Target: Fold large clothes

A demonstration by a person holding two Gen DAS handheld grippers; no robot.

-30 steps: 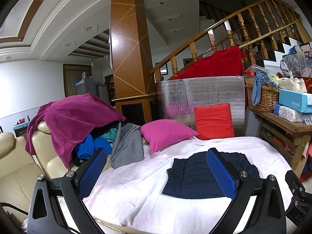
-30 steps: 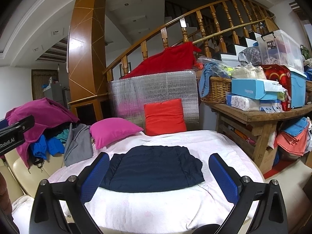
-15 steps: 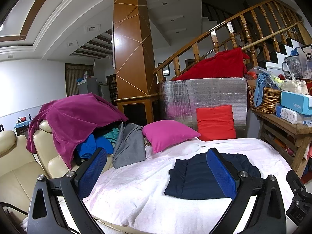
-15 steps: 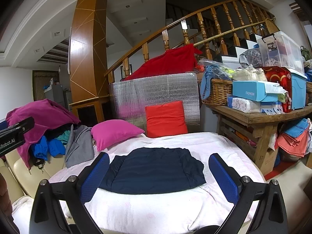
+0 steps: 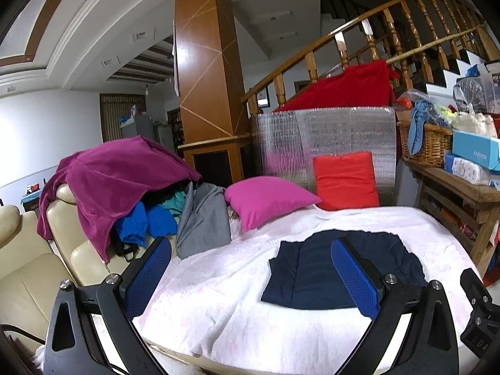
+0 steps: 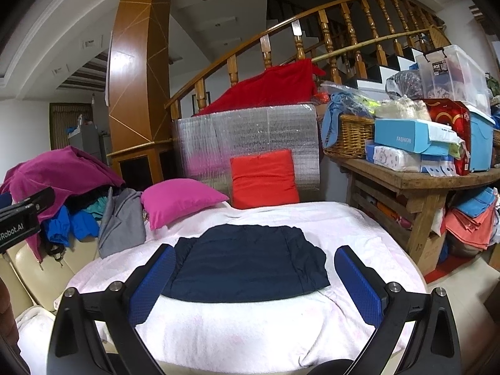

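Both claws, left (image 5: 250,276) and right (image 6: 254,284), wide open, empty, pulled back a bit. Blue top (image 6: 247,264) looks folded, flat on bed (image 6: 237,334).

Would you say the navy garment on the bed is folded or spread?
Folded: the navy garment lies as a compact flat rectangle, no sleeves showing, on the white cover.

Folded navy garment (image 6: 250,262) lies flat on white bedcover (image 6: 250,328).
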